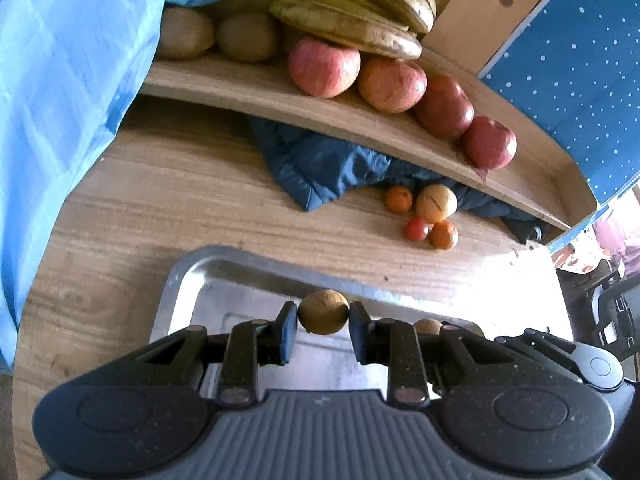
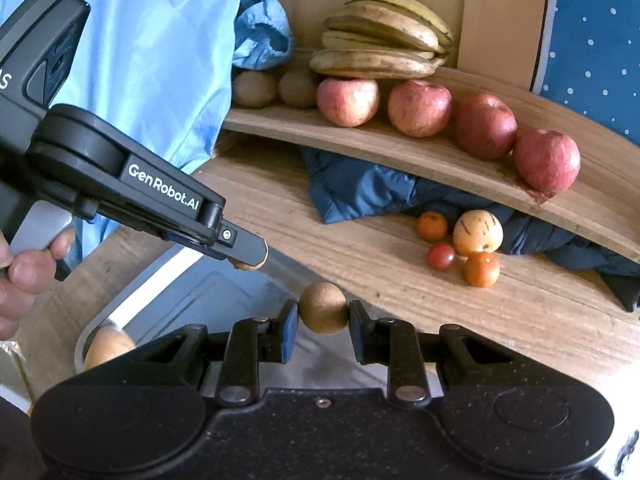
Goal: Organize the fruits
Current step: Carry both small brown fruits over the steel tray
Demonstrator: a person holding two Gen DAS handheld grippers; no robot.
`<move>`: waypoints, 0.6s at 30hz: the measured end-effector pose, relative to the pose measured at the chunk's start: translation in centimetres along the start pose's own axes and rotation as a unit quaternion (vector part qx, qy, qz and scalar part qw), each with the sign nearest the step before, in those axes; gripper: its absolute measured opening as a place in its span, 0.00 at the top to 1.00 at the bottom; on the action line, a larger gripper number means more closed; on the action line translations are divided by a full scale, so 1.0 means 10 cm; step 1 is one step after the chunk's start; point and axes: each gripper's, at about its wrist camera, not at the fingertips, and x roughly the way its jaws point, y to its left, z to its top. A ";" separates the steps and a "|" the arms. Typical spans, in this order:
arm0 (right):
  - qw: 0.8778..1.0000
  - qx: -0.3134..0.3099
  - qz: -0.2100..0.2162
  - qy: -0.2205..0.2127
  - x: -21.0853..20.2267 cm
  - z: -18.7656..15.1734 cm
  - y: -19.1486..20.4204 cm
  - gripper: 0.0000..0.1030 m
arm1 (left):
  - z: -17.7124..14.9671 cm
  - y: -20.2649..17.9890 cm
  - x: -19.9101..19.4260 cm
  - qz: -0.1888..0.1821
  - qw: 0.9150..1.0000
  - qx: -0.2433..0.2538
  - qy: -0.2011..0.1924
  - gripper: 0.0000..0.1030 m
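Wood-grain bench (image 1: pixel 168 200) carries a raised wooden shelf (image 2: pixel 440 160) along its far edge, bearing bananas (image 2: pixel 380 40), a row of four apples (image 2: pixel 420 108) and kiwis (image 2: pixel 256 88), while a metal tray (image 1: pixel 192 280) sits at the near edge. On the bench below the shelf's right end lies a cluster of small fruits (image 2: pixel 468 248) beside a dark blue cloth (image 1: pixel 320 168). Each gripper is nipped narrow on a small brown round fruit held over the tray: the left gripper (image 1: pixel 323 316) pinches one brown fruit (image 1: pixel 323 312), the right gripper (image 2: pixel 323 312) another brown ball (image 2: pixel 323 308).
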 end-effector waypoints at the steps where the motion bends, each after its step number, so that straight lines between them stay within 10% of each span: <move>1: 1.000 0.000 0.000 0.001 -0.01 -0.02 0.00 0.72 | -0.03 0.00 0.00 0.000 1.000 0.000 0.001 0.70; 18: 0.999 0.018 -0.020 0.036 -0.22 -0.43 -0.03 0.72 | -0.41 -0.08 0.06 0.004 1.000 0.001 0.027 0.70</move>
